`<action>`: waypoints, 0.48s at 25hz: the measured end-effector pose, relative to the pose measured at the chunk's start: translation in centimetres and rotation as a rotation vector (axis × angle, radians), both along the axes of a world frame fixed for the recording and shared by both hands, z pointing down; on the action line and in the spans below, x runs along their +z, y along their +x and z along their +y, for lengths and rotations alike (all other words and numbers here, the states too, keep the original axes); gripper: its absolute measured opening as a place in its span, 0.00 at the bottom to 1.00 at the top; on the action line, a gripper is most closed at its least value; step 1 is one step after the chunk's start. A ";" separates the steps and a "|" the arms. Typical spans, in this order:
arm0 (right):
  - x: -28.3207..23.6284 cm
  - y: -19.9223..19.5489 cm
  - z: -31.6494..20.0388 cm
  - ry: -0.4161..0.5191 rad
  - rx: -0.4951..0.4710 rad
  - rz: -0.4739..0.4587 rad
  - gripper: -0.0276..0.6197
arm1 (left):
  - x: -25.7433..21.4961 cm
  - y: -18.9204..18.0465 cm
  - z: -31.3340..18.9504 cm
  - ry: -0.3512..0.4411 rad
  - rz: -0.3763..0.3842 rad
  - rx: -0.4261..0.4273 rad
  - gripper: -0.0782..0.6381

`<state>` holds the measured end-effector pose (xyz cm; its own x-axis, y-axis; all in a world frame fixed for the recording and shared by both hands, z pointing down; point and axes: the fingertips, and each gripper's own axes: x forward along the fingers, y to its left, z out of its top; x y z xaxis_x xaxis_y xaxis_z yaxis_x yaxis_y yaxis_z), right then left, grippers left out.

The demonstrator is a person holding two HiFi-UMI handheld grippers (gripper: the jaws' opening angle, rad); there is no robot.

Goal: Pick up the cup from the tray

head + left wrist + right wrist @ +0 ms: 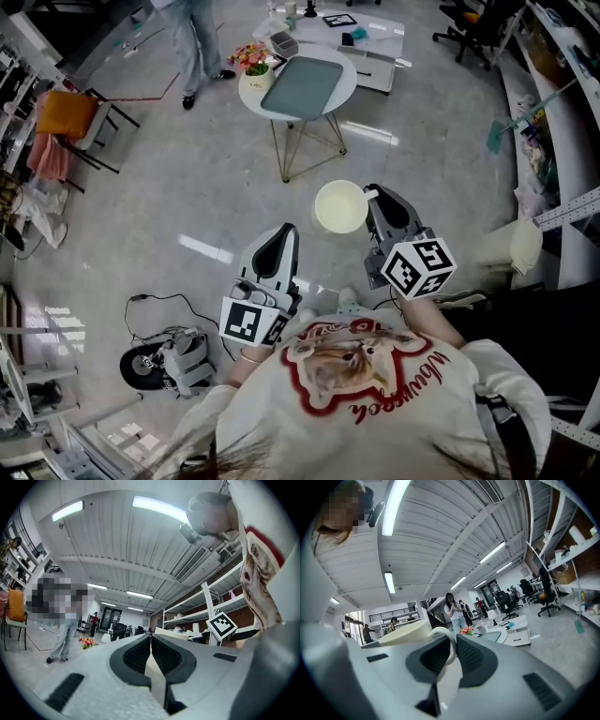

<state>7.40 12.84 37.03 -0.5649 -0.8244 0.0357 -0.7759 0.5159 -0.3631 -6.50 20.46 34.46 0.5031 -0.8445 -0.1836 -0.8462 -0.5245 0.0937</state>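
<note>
Held near the person, well apart from the far tray [302,86], the cup [339,206] hangs only by its handle [446,637] in the right gripper [379,199]'s pinch, so a tilt could swing or drop it; the left gripper [284,236] is clenched empty.

Grey tongs [284,232], black-and-white marker cubes [419,266], white cat-print shirt [394,412]

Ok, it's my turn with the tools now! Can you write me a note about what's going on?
Right tool: shut on the handle of the white cup, which is held up in the air.
Left tool: shut, nothing in it.
Tray: on the round table farther ahead, looks bare, with flowers beside it.
Done: the cup is off the tray.
Left: nothing of the pick-up; probably just hold it level.
</note>
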 end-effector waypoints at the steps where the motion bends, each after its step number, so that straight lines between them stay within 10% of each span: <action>1: -0.1 -0.1 0.1 0.002 0.004 0.001 0.12 | 0.0 -0.1 -0.1 0.001 -0.001 0.007 0.13; 12: 0.2 -0.7 0.0 -0.007 0.029 0.006 0.12 | 0.1 -0.5 -0.5 -0.003 -0.008 0.037 0.13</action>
<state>6.66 12.81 37.27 -0.5403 -0.8402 0.0454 -0.7929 0.4903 -0.3618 -7.03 19.93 34.59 0.5356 -0.8257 -0.1771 -0.8270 -0.5553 0.0881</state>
